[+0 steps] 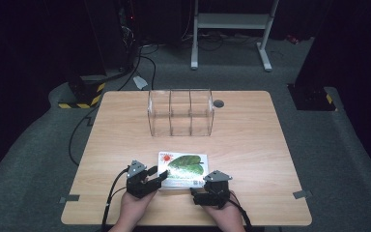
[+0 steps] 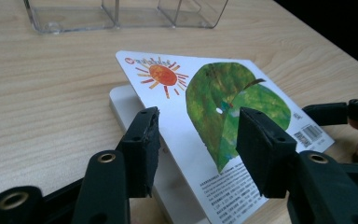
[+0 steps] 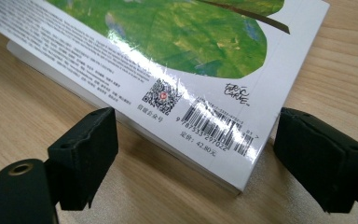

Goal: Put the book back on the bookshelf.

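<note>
Book [image 1: 183,169] at the near middle of a light wooden table [image 1: 251,145]: a thin, glossy white paperback with a green leaf and an orange-red sun printed on the upturned cover, its barcode at the corner nearest the person's right side. In the high view its long axis runs across the table, left to right, with the sun toward the left end and the leaf's broad part toward the right. In the left gripper view the upper cover [image 2: 223,116] is raised off the white pages [image 2: 126,100] beneath it at the sun end, tilted upward like a lid hinged along the far long edge.

Left gripper [image 1: 155,178], black and held in the person's left hand [image 1: 134,209], sits at the book's left near corner. Its jaws stand apart on either side of the lifted cover's near edge; the left gripper view shows one pad [image 2: 144,149] just beside the cover's edge and the other over the leaf print, and whether either presses on the paper cannot be told. Right gripper [image 1: 198,193], in the right hand [image 1: 224,215], lies just off the book's right near corner. The right gripper view shows its two black jaws spread wide, the barcode corner [image 3: 223,135] between them with clear gaps on both sides, nothing gripped.

Beyond the book, well apart toward the table's far side, stands a clear plastic organiser with three compartments [image 1: 180,112]; a small round grey disc [image 1: 218,103] lies just beside it to the right.
</note>
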Demonstrator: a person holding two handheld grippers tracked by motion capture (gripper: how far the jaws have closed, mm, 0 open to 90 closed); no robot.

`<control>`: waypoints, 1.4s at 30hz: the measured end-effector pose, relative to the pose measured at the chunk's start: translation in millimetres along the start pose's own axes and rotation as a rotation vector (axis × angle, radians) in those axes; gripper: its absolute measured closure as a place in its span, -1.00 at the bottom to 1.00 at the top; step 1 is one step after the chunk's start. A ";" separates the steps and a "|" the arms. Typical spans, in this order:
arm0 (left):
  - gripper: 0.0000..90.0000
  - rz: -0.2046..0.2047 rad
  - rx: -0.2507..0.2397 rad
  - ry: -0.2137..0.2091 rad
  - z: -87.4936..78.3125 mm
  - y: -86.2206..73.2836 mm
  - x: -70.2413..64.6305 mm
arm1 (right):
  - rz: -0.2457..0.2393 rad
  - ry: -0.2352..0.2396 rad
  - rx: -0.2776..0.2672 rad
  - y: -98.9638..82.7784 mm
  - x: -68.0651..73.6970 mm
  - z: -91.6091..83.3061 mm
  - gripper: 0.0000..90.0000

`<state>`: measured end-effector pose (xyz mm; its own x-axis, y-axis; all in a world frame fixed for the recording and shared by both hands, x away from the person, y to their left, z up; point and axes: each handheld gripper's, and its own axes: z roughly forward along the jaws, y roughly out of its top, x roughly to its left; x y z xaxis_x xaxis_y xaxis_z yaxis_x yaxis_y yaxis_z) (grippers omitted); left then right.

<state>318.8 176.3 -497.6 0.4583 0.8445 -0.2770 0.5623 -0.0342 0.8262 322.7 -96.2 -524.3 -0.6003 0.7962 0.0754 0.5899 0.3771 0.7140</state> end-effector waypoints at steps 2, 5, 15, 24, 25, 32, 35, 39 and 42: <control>0.10 0.003 -0.013 -0.004 -1.5 1.5 -1.2 | 0.000 -0.003 0.001 -0.1 0.8 0.1 -0.70; 0.10 0.010 -0.026 -0.010 -3.3 2.7 -2.6 | 0.001 -0.004 0.000 -0.2 0.8 0.1 -0.69; 0.08 -0.017 0.002 -0.031 -0.4 2.3 4.6 | 0.019 -0.021 -0.009 -1.3 1.0 -1.3 -0.57; -0.05 -0.073 0.048 -0.068 12.3 5.4 17.9 | 0.019 -0.018 -0.011 -1.4 0.6 -1.4 -0.56; -0.05 -0.075 0.054 -0.074 15.3 5.7 18.1 | 0.022 -0.019 -0.010 -1.4 0.9 -1.4 -0.56; 0.09 -0.082 0.086 -0.121 26.0 3.1 19.8 | 0.002 -0.033 -0.007 -1.5 2.5 -0.8 -0.56; 0.15 -0.059 0.079 -0.136 23.7 3.1 19.6 | 0.003 -0.031 -0.007 -1.5 2.5 -0.9 -0.56; 0.26 -0.020 0.070 -0.141 20.9 2.8 20.1 | -0.008 -0.028 -0.004 -1.6 2.2 -1.4 -0.57; 0.32 0.019 0.066 -0.138 19.6 1.8 19.8 | -0.013 -0.022 0.002 -2.1 2.4 -2.4 -0.57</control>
<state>342.4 182.5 -511.1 0.5566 0.7623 -0.3302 0.5949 -0.0883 0.7990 318.7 -96.2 -523.9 -0.5955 0.8018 0.0508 0.5833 0.3880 0.7136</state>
